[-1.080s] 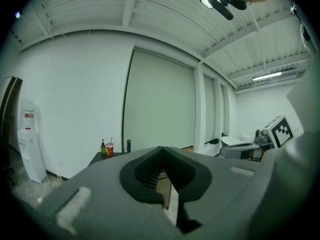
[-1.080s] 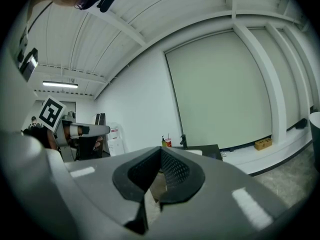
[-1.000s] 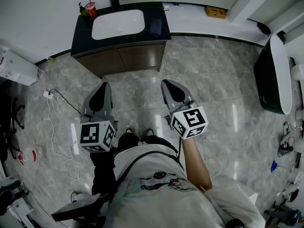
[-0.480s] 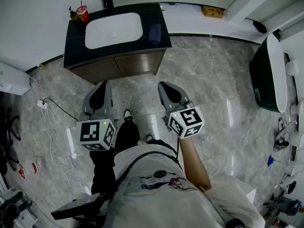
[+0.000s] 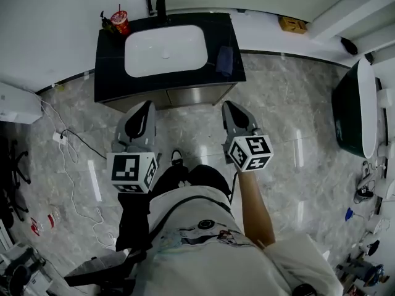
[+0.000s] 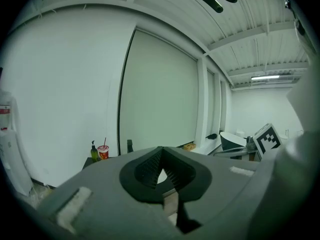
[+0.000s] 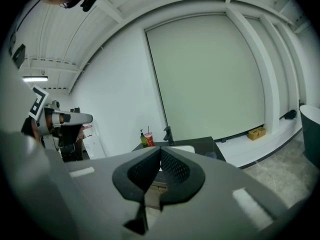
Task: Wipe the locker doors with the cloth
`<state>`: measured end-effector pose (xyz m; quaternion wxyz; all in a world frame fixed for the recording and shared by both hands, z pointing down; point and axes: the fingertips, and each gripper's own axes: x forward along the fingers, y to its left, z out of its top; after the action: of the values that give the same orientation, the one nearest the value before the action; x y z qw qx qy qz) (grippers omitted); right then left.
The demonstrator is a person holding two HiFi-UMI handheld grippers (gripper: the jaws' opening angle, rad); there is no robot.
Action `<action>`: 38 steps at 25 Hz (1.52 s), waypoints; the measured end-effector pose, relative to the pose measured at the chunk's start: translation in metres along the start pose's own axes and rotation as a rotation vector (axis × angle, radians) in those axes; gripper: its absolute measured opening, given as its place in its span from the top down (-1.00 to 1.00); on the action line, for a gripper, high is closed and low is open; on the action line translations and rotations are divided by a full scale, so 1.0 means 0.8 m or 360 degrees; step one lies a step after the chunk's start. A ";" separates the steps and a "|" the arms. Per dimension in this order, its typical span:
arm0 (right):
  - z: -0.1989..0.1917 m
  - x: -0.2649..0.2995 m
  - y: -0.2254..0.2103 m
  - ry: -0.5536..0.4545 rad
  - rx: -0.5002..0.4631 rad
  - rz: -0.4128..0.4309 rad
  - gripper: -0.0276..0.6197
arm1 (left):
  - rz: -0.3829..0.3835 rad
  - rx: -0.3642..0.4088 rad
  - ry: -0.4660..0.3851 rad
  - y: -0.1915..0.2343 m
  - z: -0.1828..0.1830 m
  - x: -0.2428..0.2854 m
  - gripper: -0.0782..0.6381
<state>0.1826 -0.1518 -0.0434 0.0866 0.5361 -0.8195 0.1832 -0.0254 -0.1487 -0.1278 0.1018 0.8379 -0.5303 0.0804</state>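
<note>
A dark blue cloth (image 5: 225, 60) lies on the right side of the black vanity counter (image 5: 111, 66), beside the white sink (image 5: 165, 50). It also shows as a bluish patch (image 7: 210, 155) in the right gripper view. The brown cabinet doors (image 5: 185, 95) face me below the counter. My left gripper (image 5: 145, 106) and right gripper (image 5: 231, 106) hover side by side just in front of the doors, both shut and empty. The left gripper's jaws (image 6: 161, 150) meet at the tips, as do the right gripper's (image 7: 160, 149).
A red cup with a straw (image 5: 120, 22) and a green bottle (image 5: 107, 23) stand at the counter's back left, a black faucet (image 5: 160, 8) behind the sink. A black and white bathtub (image 5: 355, 106) stands right; white cables (image 5: 68, 165) trail on the floor left.
I have stepped toward the vanity, which now looks larger and closer. Both grippers moved forward with me and now reach the cabinet front. Their jaws stayed shut.
</note>
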 end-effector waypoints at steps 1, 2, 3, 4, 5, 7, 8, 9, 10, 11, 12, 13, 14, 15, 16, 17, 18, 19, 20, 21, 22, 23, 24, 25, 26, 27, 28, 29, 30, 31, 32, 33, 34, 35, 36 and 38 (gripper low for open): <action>-0.006 0.012 -0.005 0.0032 0.0008 -0.0002 0.90 | 0.0001 -0.0005 0.0013 0.006 -0.002 0.006 0.78; -0.013 0.025 -0.012 0.0068 0.0018 -0.0005 0.85 | 0.0003 -0.0012 0.0026 0.012 -0.005 0.013 0.78; -0.021 0.040 -0.020 0.0107 0.0030 -0.0012 0.77 | 0.0009 -0.0020 0.0041 0.019 -0.007 0.020 0.78; -0.030 0.056 -0.031 0.0144 0.0044 -0.0022 0.75 | 0.0022 -0.0028 0.0059 0.027 -0.010 0.028 0.78; -0.038 0.073 -0.044 0.0179 0.0061 -0.0036 0.74 | 0.0041 -0.0036 0.0079 0.035 -0.014 0.035 0.78; -0.054 0.108 -0.078 0.0247 0.0088 -0.0073 0.71 | 0.0087 -0.0043 0.0108 0.050 -0.019 0.051 0.78; -0.062 0.125 -0.099 0.0285 0.0094 -0.0094 0.68 | 0.0113 -0.0043 0.0115 0.056 -0.021 0.060 0.78; -0.071 0.142 -0.121 0.0327 0.0095 -0.0115 0.65 | 0.0138 -0.0043 0.0118 0.061 -0.021 0.069 0.78; -0.080 0.159 -0.143 0.0375 0.0092 -0.0134 0.61 | 0.0161 -0.0045 0.0120 0.065 -0.018 0.077 0.78; -0.089 0.176 -0.164 0.0424 0.0086 -0.0147 0.55 | 0.0183 -0.0048 0.0120 0.069 -0.014 0.085 0.78; -0.097 0.195 -0.185 0.0473 0.0079 -0.0155 0.50 | 0.0208 -0.0049 0.0121 0.074 -0.007 0.093 0.78; -0.105 0.214 -0.204 0.0522 0.0073 -0.0162 0.45 | 0.0235 -0.0046 0.0121 0.080 -0.001 0.101 0.78; -0.113 0.232 -0.223 0.0572 0.0069 -0.0171 0.41 | 0.0259 -0.0041 0.0121 0.085 0.005 0.109 0.78; -0.121 0.250 -0.240 0.0622 0.0065 -0.0182 0.37 | 0.0279 -0.0036 0.0123 0.090 0.009 0.117 0.78; -0.128 0.266 -0.255 0.0666 0.0061 -0.0193 0.33 | 0.0297 -0.0033 0.0131 0.094 0.010 0.125 0.78; -0.135 0.280 -0.268 0.0705 0.0059 -0.0202 0.29 | 0.0313 -0.0034 0.0147 0.098 0.008 0.131 0.78; -0.141 0.292 -0.279 0.0738 0.0059 -0.0207 0.25 | 0.0328 -0.0036 0.0167 0.101 0.006 0.137 0.78; -0.147 0.302 -0.287 0.0767 0.0059 -0.0213 0.24 | 0.0343 -0.0038 0.0187 0.105 0.002 0.141 0.78; -0.152 0.311 -0.294 0.0792 0.0061 -0.0220 0.23 | 0.0358 -0.0041 0.0206 0.108 -0.001 0.145 0.78; -0.158 0.319 -0.300 0.0817 0.0062 -0.0229 0.23 | 0.0372 -0.0042 0.0223 0.112 -0.003 0.148 0.78; -0.164 0.326 -0.307 0.0844 0.0062 -0.0239 0.23 | 0.0385 -0.0042 0.0238 0.114 -0.006 0.150 0.78; -0.171 0.332 -0.313 0.0875 0.0060 -0.0252 0.23 | 0.0395 -0.0042 0.0249 0.117 -0.007 0.153 0.78; -0.178 0.337 -0.320 0.0906 0.0058 -0.0268 0.22 | 0.0403 -0.0042 0.0259 0.118 -0.009 0.157 0.78; -0.183 0.342 -0.327 0.0937 0.0059 -0.0286 0.20 | 0.0409 -0.0041 0.0267 0.120 -0.010 0.160 0.78; -0.188 0.347 -0.334 0.0964 0.0063 -0.0301 0.19 | 0.0414 -0.0042 0.0275 0.122 -0.011 0.164 0.78; -0.193 0.352 -0.339 0.0990 0.0069 -0.0311 0.17 | 0.0418 -0.0042 0.0283 0.124 -0.012 0.167 0.78; -0.199 0.356 -0.344 0.1016 0.0079 -0.0318 0.14 | 0.0423 -0.0042 0.0292 0.125 -0.013 0.169 0.78; -0.205 0.361 -0.347 0.1040 0.0092 -0.0322 0.14 | 0.0427 -0.0042 0.0301 0.127 -0.014 0.170 0.78; -0.211 0.365 -0.349 0.1061 0.0109 -0.0325 0.13 | 0.0431 -0.0041 0.0310 0.129 -0.015 0.171 0.78; -0.215 0.368 -0.350 0.1073 0.0129 -0.0326 0.14 | 0.0436 -0.0041 0.0317 0.131 -0.017 0.171 0.78; -0.217 0.371 -0.349 0.1076 0.0148 -0.0322 0.15 | 0.0442 -0.0044 0.0324 0.133 -0.020 0.171 0.78; -0.216 0.373 -0.346 0.1073 0.0154 -0.0307 0.17 | 0.0448 -0.0049 0.0329 0.134 -0.022 0.169 0.78; -0.215 0.374 -0.341 0.1068 0.0143 -0.0284 0.33 | 0.0453 -0.0055 0.0334 0.135 -0.024 0.168 0.78; -0.214 0.375 -0.336 0.1063 0.0115 -0.0264 0.53 | 0.0457 -0.0060 0.0336 0.135 -0.026 0.166 0.78; -0.213 0.375 -0.332 0.1059 0.0082 -0.0256 0.61 | 0.0459 -0.0063 0.0337 0.135 -0.027 0.164 0.78; -0.211 0.376 -0.328 0.1047 0.0052 -0.0264 0.66 | 0.0455 -0.0066 0.0337 0.135 -0.029 0.160 0.78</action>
<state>0.2887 -0.4342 0.2675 0.3525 0.5144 -0.6982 0.3517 -0.0691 -0.2997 -0.0649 0.1619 0.7384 -0.6319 0.1710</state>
